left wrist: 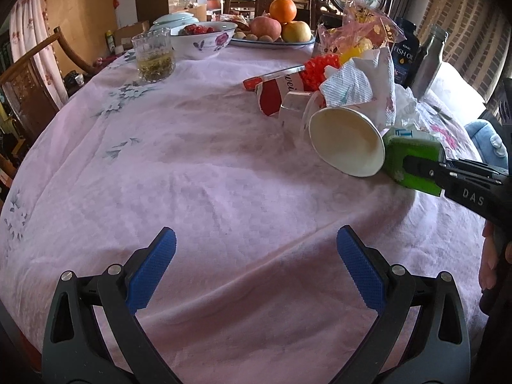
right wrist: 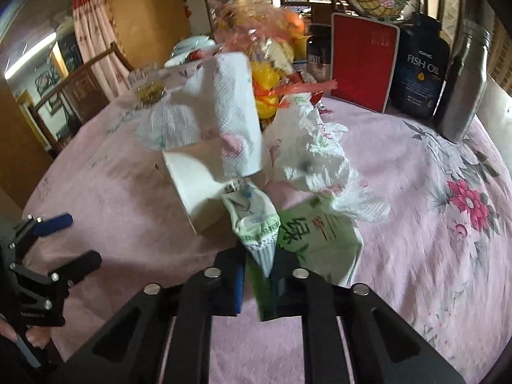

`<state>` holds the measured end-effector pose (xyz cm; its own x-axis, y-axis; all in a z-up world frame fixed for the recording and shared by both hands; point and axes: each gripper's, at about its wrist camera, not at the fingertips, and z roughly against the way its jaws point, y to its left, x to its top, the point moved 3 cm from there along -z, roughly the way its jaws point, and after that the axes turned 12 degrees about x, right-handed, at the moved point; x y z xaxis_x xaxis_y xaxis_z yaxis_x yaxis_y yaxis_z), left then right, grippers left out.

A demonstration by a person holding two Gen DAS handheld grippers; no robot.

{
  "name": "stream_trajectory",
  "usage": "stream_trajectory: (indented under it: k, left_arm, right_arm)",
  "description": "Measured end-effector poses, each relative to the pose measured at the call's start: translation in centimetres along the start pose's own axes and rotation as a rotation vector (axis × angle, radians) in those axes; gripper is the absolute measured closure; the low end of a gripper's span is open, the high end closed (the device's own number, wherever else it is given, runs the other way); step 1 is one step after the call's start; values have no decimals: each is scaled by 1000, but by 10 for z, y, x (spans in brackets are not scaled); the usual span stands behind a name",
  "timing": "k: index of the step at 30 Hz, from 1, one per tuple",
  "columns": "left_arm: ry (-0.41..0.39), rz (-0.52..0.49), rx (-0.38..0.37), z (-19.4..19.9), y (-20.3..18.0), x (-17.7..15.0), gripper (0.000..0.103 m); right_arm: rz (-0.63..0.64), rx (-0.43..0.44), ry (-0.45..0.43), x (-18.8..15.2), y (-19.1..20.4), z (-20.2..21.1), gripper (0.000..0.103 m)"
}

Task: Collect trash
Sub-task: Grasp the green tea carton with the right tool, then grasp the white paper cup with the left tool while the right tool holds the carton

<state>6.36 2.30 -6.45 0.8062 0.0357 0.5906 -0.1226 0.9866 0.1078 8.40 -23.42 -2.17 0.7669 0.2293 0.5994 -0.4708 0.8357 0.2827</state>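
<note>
Black jaw arms of the right tool fill the bottom of its own view, drawn together on a crumpled green-and-white wrapper, soft printed plastic pinched to a narrow pleated point between the blue pads. Just behind it lies a flat green carton with printed characters; from the left wrist view that same green packet sits at the tip of the right tool, at the near right edge of the trash heap.

The left tool hangs over bare cloth with its two blue, knurled pads spread wide apart and nothing between them. In the right wrist view it shows at the far left, a hand gripping its handle.

A pink tablecloth with a faint woven check and printed flowers covers the table, lying in soft wrinkles. The heap on it holds one white paper cup tipped on its side, mouth toward the left camera, two pieces of embossed paper towel, a red-and-white paper box, red plastic netting and crinkled clear cellophane.

Behind stand one dark fish oil bottle, one brushed-metal flask, one red card, one ribbed glass of pale tea with leaves, one flowered porcelain bowl and one plate of fruit with an orange on top.
</note>
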Motion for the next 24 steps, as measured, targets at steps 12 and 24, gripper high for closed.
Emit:
stream_trajectory:
  k: [12,24]
  left_arm:
    - [78,-26,-158,2,-36,15,6]
    - [148,5,-423,-18,-85,62,6]
  right_arm:
    - [-107,87,-170,-33,-4,63,95]
    - [-173,117,-204,-64,-33,96,95]
